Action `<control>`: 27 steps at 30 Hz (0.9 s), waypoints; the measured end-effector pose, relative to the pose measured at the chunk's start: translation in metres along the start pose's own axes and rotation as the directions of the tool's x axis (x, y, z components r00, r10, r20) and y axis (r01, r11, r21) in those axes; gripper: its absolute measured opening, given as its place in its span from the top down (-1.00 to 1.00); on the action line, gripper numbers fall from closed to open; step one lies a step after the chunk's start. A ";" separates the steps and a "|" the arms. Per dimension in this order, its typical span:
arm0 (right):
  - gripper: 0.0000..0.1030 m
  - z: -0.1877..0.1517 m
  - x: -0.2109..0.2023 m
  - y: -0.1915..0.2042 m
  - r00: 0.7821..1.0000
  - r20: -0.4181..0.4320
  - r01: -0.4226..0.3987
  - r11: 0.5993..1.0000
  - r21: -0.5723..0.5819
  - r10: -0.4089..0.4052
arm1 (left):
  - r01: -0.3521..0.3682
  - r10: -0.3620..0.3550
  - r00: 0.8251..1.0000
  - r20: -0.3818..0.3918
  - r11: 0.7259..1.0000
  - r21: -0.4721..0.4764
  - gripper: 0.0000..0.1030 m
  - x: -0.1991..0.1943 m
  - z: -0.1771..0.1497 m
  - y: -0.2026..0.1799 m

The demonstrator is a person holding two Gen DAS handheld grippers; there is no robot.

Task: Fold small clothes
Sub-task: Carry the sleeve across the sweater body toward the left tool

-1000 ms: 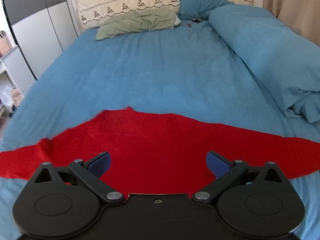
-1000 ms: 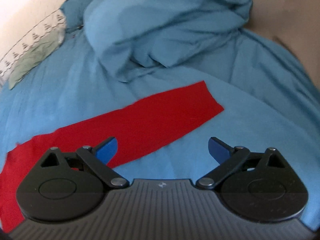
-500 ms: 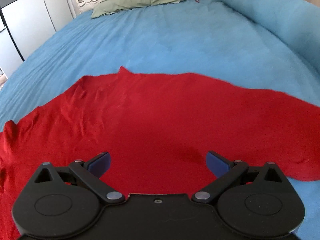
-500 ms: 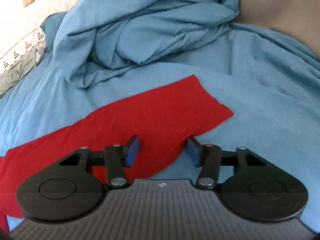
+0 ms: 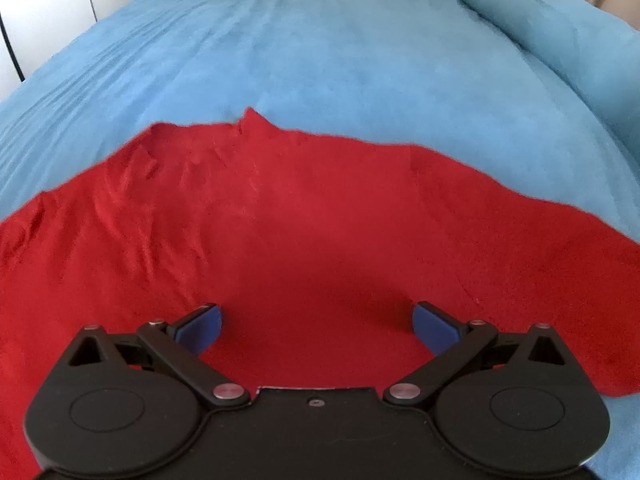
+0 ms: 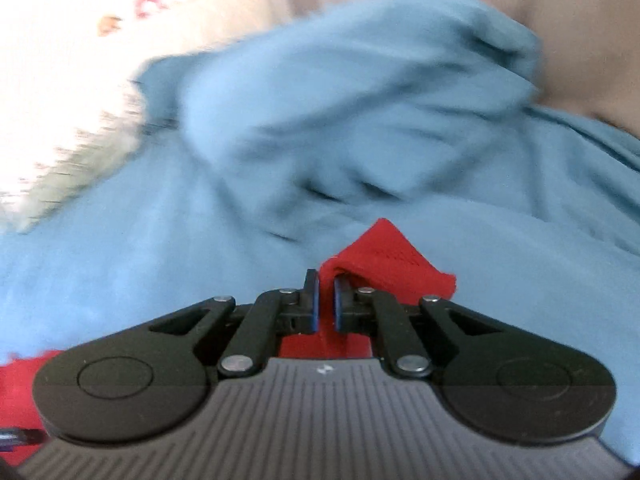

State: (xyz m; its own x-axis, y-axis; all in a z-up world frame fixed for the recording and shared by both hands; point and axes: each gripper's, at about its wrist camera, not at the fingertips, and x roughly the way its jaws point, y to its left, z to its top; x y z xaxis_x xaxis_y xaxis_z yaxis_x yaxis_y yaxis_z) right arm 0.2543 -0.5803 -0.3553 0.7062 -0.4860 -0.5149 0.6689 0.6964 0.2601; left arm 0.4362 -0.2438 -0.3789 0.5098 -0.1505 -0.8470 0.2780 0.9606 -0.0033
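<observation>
Right gripper: pinched tight on an end of the red garment, the cloth bunched up just ahead of the tips.
Left gripper: spread wide, low over the red garment, gripping nothing.
Garment: lying mostly flat on the blue bed cover, reaching out past both sides of the left gripper.
Progress: early going, by my read; one end seized, no fold visible.
Left to do: every fold.
</observation>
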 end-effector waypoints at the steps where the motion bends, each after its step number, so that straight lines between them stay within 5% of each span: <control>1: 0.57 0.005 -0.006 0.021 0.999 0.019 -0.047 0.998 -0.028 0.048 | -0.009 0.009 1.000 0.005 1.000 0.001 -1.00 -0.004 0.004 0.007; 4: 0.57 0.014 -0.020 0.088 0.974 0.034 -0.218 0.970 -0.105 0.223 | -0.037 0.037 0.998 0.058 0.999 -0.001 -1.00 -0.024 0.016 0.031; 10: 0.57 -0.031 -0.036 0.218 0.863 -0.089 -0.502 0.829 -0.246 0.497 | -0.075 0.083 0.989 0.120 0.995 -0.067 -1.00 -0.050 0.023 0.095; 14: 0.57 -0.084 -0.031 0.269 0.819 -0.202 -0.573 0.771 -0.278 0.537 | -0.099 0.110 0.988 0.105 0.990 -0.104 -1.00 -0.051 0.011 0.132; 20: 0.57 -0.152 -0.018 0.301 0.796 -0.363 -0.601 0.700 -0.385 0.484 | -0.123 0.128 0.991 0.043 0.987 -0.106 -1.00 -0.039 -0.018 0.156; 27: 0.57 -0.188 -0.027 0.307 0.748 -0.464 -0.664 0.539 -0.518 0.474 | -0.113 0.115 0.993 0.013 0.988 -0.107 -1.00 -0.036 -0.037 0.158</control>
State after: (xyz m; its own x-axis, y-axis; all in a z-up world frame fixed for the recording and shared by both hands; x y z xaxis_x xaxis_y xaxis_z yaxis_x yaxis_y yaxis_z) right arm 0.3965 -0.2537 -0.4152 0.7376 0.2122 -0.6410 -0.2285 0.9718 0.0587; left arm 0.4315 -0.0780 -0.3682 0.5491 -0.0422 -0.8347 0.1303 0.9908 0.0357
